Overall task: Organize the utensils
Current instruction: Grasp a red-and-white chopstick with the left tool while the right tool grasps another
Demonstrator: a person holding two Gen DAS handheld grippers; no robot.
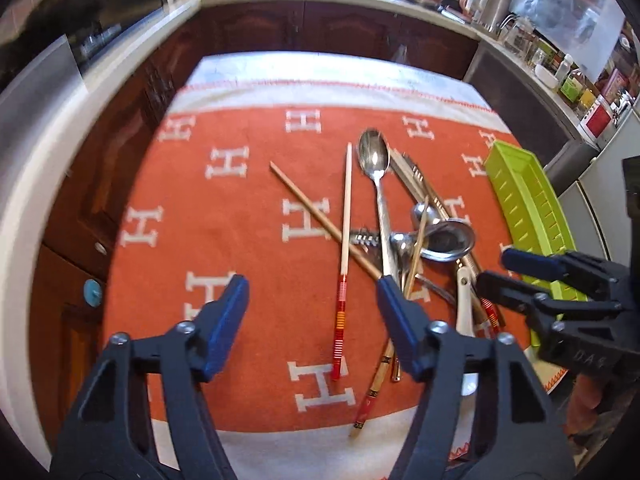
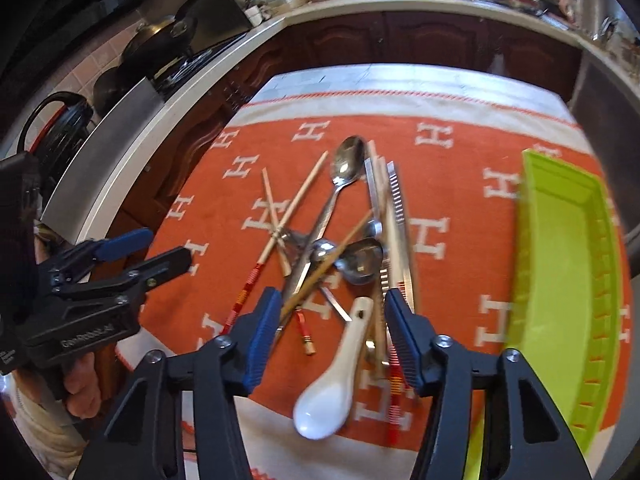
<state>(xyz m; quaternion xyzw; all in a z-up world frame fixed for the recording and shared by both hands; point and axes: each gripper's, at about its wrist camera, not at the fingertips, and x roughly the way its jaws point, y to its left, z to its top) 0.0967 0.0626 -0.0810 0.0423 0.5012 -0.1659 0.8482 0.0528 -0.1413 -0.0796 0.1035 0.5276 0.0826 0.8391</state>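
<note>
A tangled pile of utensils lies on an orange cloth (image 1: 248,240): a long metal spoon (image 1: 374,156) (image 2: 348,160), a small metal ladle (image 1: 448,240) (image 2: 362,260), several chopsticks, a fork and a white ceramic spoon (image 2: 336,368). One red-ended chopstick (image 1: 344,264) lies apart, and my left gripper (image 1: 312,292) (image 2: 160,246) hovers open above it. My right gripper (image 2: 332,300) (image 1: 498,270) is open over the near end of the pile, with the white spoon's handle below its gap and no pad pressing on anything. A lime green tray (image 1: 528,208) (image 2: 568,280) lies to the right.
The cloth, patterned with white H letters, covers a pale table (image 1: 320,64). Dark wood cabinets (image 1: 340,28) and a white counter ring the far side, with pans on a stove (image 2: 160,36) at left. A hand (image 2: 80,384) grips the left tool.
</note>
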